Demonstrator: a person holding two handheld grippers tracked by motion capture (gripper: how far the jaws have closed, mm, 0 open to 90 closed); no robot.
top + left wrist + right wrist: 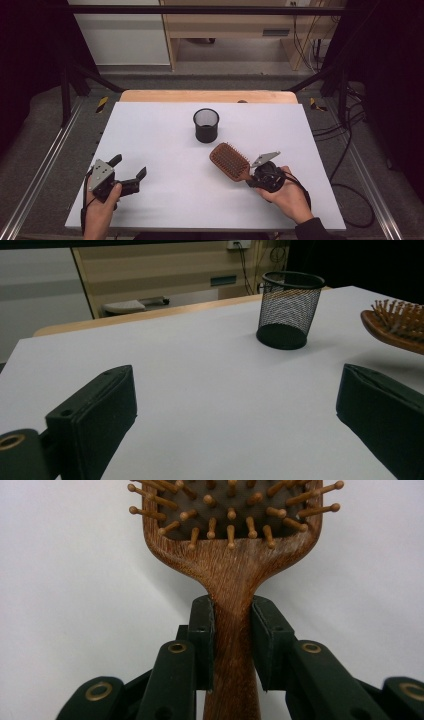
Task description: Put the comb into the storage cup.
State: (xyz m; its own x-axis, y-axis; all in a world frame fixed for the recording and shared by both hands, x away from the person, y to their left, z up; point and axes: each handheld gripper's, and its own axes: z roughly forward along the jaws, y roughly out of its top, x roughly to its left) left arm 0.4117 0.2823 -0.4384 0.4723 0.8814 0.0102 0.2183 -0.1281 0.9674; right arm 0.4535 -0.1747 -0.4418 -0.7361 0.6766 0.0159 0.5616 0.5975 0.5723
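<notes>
A wooden hairbrush (229,161) with wooden bristles lies bristles-up at the table's right front. My right gripper (252,176) is shut on its handle (233,630), both pads pressing the narrow neck just below the head. A black mesh cup (206,125) stands upright at the table's middle, farther back; in the left gripper view the mesh cup (289,309) is ahead and to the right, with the hairbrush head (398,325) at the right edge. My left gripper (131,167) rests at the left front, its jaws wide open with nothing between them.
The white table top (150,130) has a wooden strip along its far edge. Metal rails run down both sides of the table. Cables lie on the floor to the right, and a wooden cabinet stands behind.
</notes>
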